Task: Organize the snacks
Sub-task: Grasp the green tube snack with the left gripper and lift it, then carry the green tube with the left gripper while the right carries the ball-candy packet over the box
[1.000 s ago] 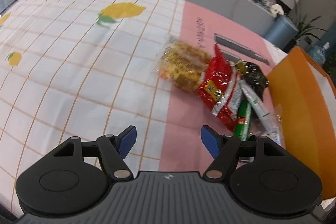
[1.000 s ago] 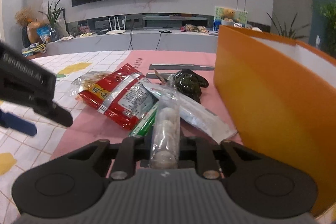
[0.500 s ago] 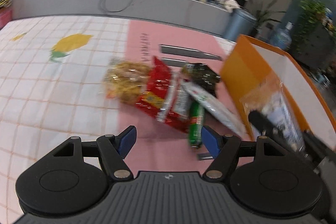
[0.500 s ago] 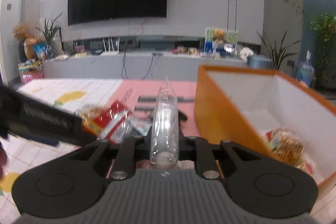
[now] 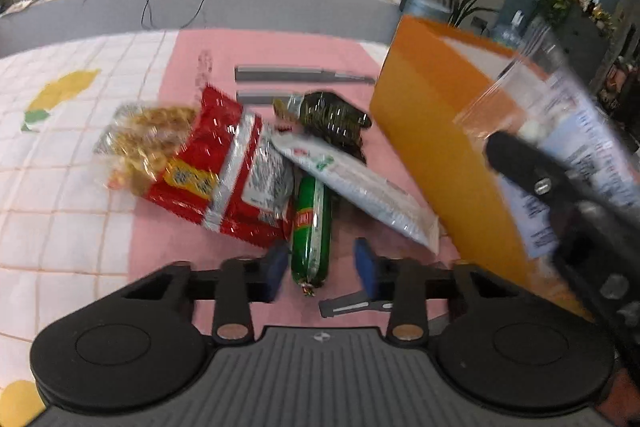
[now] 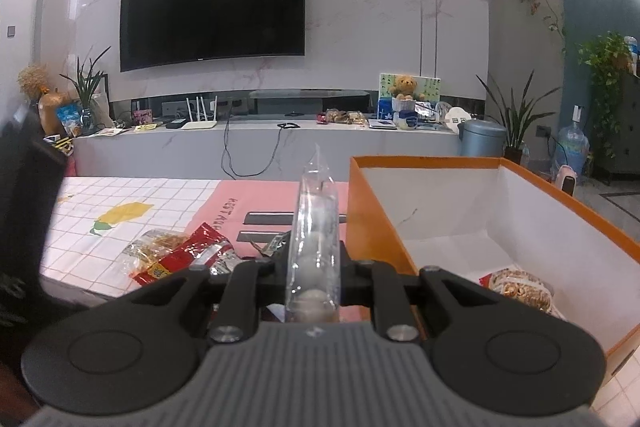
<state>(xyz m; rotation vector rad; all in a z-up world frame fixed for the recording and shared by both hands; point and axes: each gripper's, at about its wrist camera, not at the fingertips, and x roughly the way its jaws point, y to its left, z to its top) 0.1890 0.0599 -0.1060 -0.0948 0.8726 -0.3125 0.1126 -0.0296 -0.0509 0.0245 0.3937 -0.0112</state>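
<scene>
My right gripper (image 6: 314,279) is shut on a clear bag of white round candies (image 6: 314,239), held up left of the orange box (image 6: 496,163); bag and gripper also show in the left wrist view (image 5: 560,131). One snack bag (image 6: 520,287) lies inside the box. My left gripper (image 5: 322,269) is open, low over the table, its blue pads either side of a green sausage stick (image 5: 312,235). A red packet (image 5: 216,171), a yellow snack bag (image 5: 148,131), a white packet (image 5: 360,183) and a dark green packet (image 5: 332,119) lie in a heap beyond it.
The orange box wall (image 5: 436,131) stands right of the heap. Two grey strips (image 5: 300,75) lie on the pink cloth behind the snacks. A checked cloth with lemon prints (image 5: 60,91) covers the table's left side.
My right gripper has lifted the candy bag from the table to beside the box's rim. My left gripper has moved right and forward, now straddling the green sausage stick.
</scene>
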